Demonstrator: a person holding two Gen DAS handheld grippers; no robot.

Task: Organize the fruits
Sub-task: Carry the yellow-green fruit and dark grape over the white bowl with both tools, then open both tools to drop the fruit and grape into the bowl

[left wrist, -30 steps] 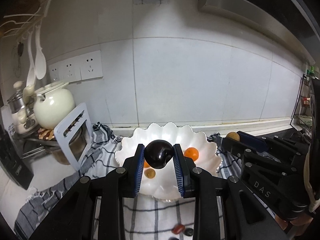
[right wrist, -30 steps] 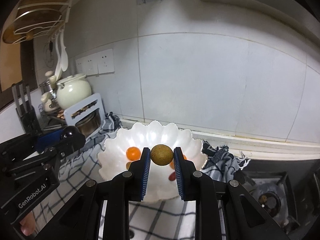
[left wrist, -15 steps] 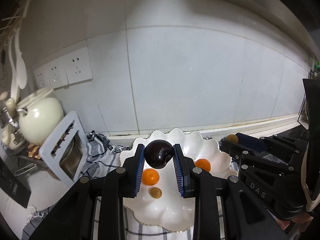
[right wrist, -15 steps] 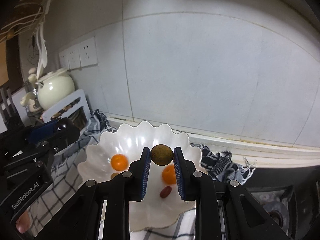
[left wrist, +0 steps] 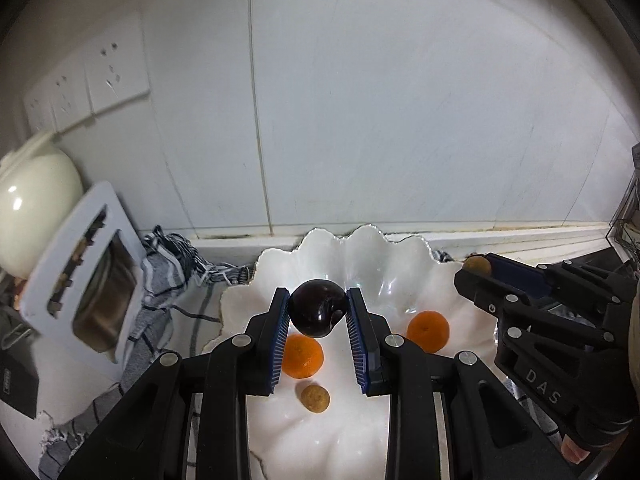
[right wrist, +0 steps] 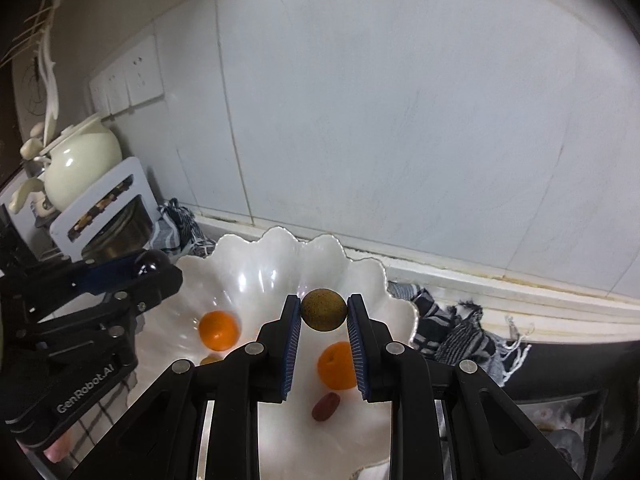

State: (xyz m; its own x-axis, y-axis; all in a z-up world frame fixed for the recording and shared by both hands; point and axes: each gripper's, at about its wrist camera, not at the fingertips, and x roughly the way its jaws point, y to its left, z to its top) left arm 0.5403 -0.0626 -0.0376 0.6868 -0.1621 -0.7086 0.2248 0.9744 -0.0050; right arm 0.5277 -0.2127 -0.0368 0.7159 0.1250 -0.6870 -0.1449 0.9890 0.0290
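The right gripper (left wrist: 476,270) body reads "DAS"; the left gripper (right wrist: 160,270) body reads "GenRobot.AI".

White tiled wall (left wrist: 400,120) behind. Bank of white wall sockets (left wrist: 100,80) upper left. Cream ceramic pot (right wrist: 80,164) at far left, a white slotted rack (left wrist: 80,276) tilted beside it. Dark-and-white checked cloth (left wrist: 172,264) bunched on the bench. Pale utensils (right wrist: 48,76) hang above the pot.
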